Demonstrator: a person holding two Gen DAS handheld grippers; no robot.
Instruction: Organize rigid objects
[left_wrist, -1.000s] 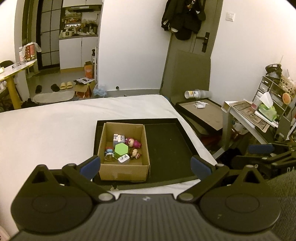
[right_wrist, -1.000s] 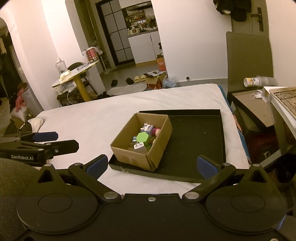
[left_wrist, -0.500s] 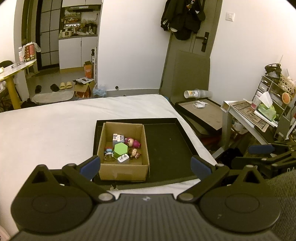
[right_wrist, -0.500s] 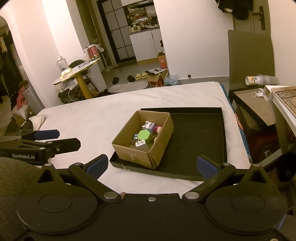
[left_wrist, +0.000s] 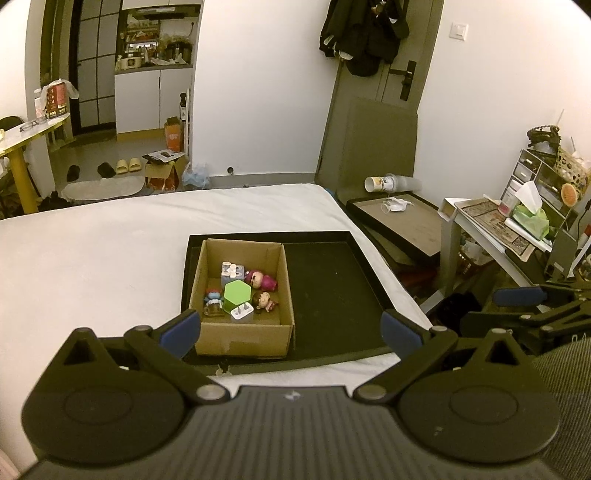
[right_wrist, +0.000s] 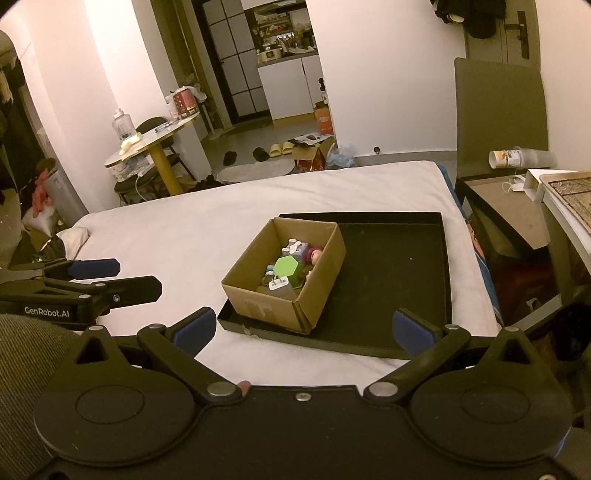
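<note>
We see one white bed (left_wrist: 110, 258) bearing one black tray (left_wrist: 332, 288), and in the tray's left half one cardboard box (left_wrist: 240, 336). Inside it lie one green hexagonal block (left_wrist: 237, 294), one white plug (left_wrist: 242, 314) and several small figurines. Our left gripper (left_wrist: 290, 328) and right gripper (right_wrist: 303, 328) both gape wide, holding nothing.

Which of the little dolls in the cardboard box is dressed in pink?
The doll lying by the box's right wall, behind the green block. The brown-haired one and blue-haired one aren't pink.

Your cardboard box (right_wrist: 284, 284) near wall hides the toys' lower parts, centre frame; small figures (left_wrist: 258, 291) too tiny to ID. Right hand-held gripper (left_wrist: 532, 306) cut off at right edge.
</note>
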